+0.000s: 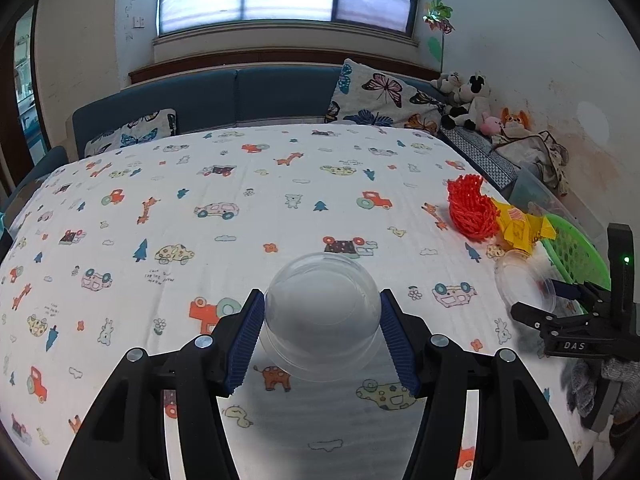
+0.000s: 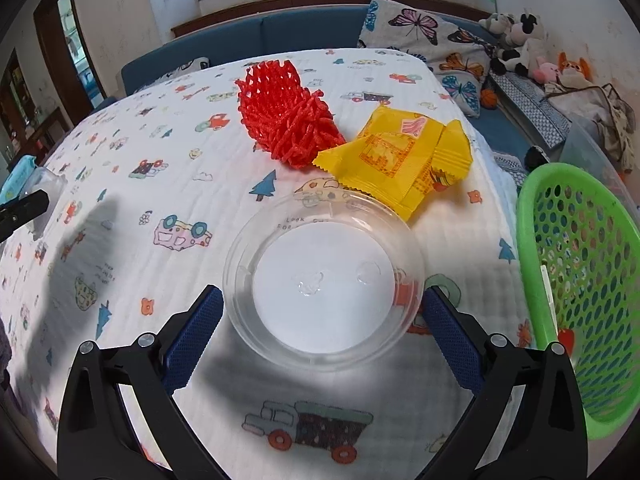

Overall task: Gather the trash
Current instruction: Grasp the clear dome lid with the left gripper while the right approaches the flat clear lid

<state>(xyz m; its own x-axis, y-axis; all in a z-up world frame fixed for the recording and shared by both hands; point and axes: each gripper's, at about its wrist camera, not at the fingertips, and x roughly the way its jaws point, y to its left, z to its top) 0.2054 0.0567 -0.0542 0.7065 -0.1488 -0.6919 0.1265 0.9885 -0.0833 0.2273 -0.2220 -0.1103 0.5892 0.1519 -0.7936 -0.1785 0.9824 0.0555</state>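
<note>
In the left wrist view, my left gripper (image 1: 322,314) is closed around a clear plastic dome lid (image 1: 322,312), its blue pads touching both sides. In the right wrist view, my right gripper (image 2: 323,308) is open with a clear plastic bowl (image 2: 324,280) between its fingers; the pads stand beside the rim, contact unclear. A red foam fruit net (image 2: 286,120) and a yellow snack wrapper (image 2: 404,160) lie just beyond the bowl. The net (image 1: 472,210), wrapper (image 1: 518,228), bowl (image 1: 524,284) and right gripper (image 1: 568,300) also show at the right in the left wrist view.
A green perforated basket (image 2: 576,280) stands at the table's right edge, also in the left wrist view (image 1: 576,248). The table carries a white cartoon-print cloth (image 1: 240,220). A blue sofa with butterfly cushions (image 1: 384,96) and plush toys runs behind it.
</note>
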